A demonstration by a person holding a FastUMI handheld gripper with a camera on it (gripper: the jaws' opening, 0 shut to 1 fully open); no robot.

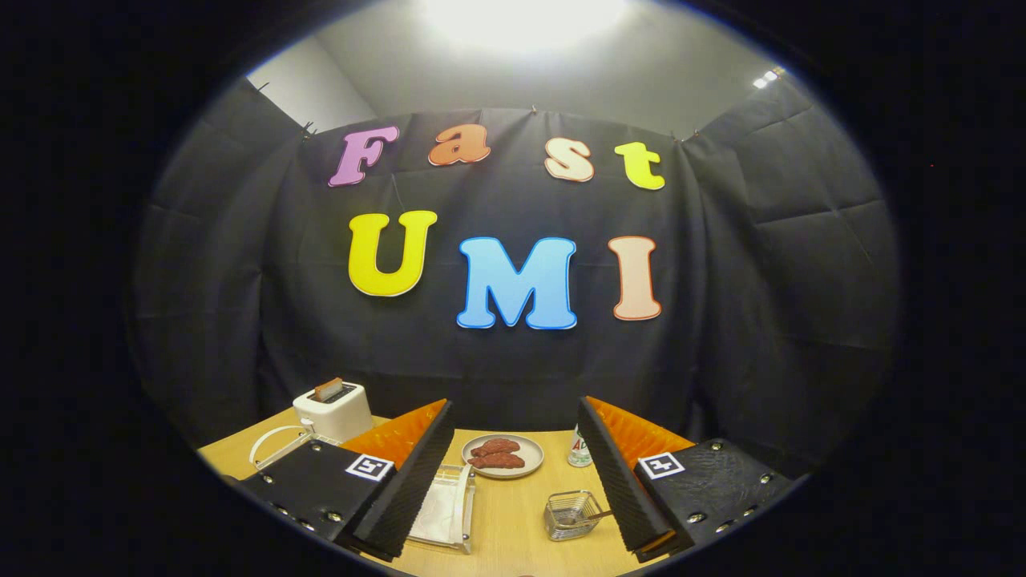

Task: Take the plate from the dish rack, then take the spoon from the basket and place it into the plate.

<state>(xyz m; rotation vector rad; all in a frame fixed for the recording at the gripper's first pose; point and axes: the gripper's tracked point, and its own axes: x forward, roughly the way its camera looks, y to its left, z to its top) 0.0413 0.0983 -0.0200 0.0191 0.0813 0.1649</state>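
My gripper (515, 409) is held open above a wooden table (513, 529), with nothing between its fingers. Beyond the left finger, a white plate rim (268, 442) stands in a clear dish rack (290, 449), partly hidden by that finger. A small wire basket (569, 514) sits on the table just inside the right finger. A spoon handle (599, 517) sticks out of it toward that finger. A grey plate (503, 457) holding reddish-brown food pieces lies farther ahead between the fingers.
A white toaster (333, 409) with a slice in it stands at the back left. A clear holder (445, 505) with something white lies beside the left finger. A small bottle (579, 450) stands by the right fingertip. Black cloth walls the table behind.
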